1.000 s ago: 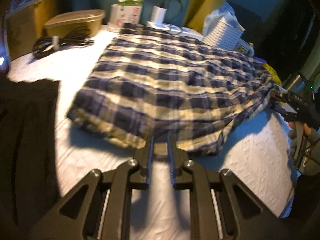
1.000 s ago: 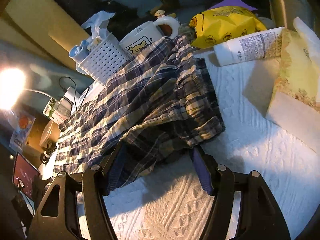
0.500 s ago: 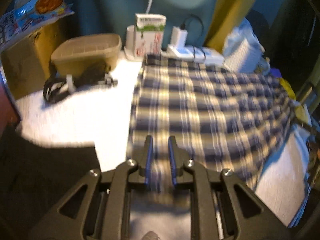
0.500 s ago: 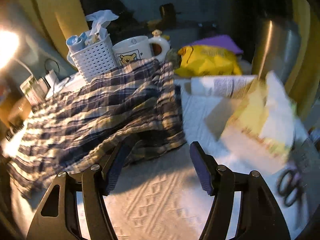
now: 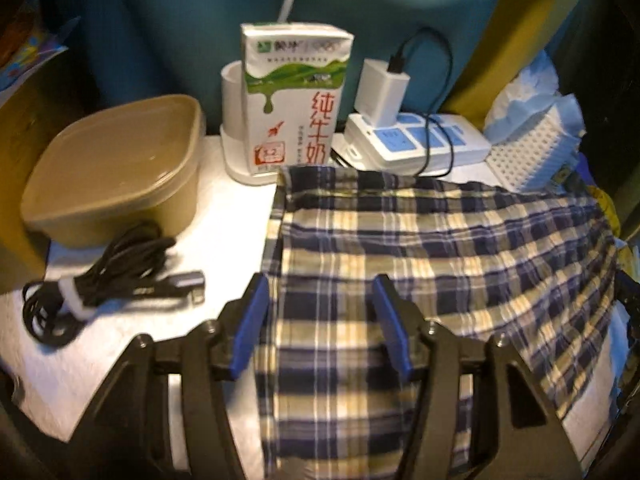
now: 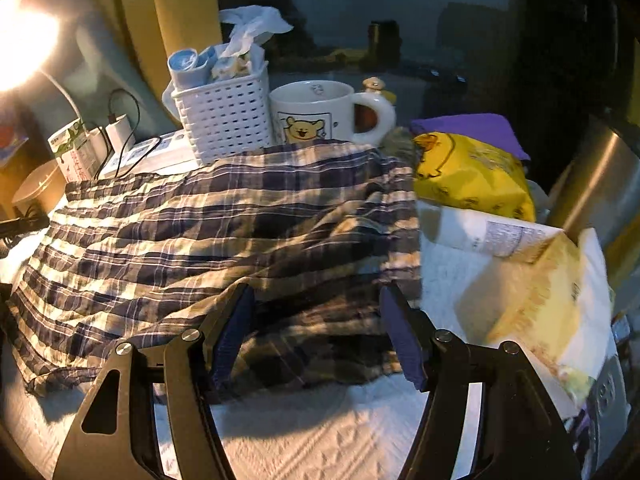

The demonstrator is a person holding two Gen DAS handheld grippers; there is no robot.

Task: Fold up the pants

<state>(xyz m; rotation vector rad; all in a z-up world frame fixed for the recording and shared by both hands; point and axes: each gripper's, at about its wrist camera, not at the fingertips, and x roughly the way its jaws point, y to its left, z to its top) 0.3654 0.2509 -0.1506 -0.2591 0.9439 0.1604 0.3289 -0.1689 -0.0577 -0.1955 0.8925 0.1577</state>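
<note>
plaid pants [image 5: 420, 264] lie spread across the white counter [image 5: 224, 216], filling the centre and right of the left wrist view. left tool [image 5: 320, 320], at bottom centre, has just been opening; its jaws stand apart over the near cloth edge, the blue pads not pressing it. right tool [image 6: 316, 328] is spread wide too, the pants' rumpled edge between its jaws, ungripped. behind the pants: milk carton [image 5: 294, 96] at upper centre, power strip [image 5: 416, 140] to its right, brown tub [image 5: 116, 168] and coiled cable [image 5: 100, 280] at left, white basket [image 6: 224, 120] and mug [image 6: 320, 114].
</note>
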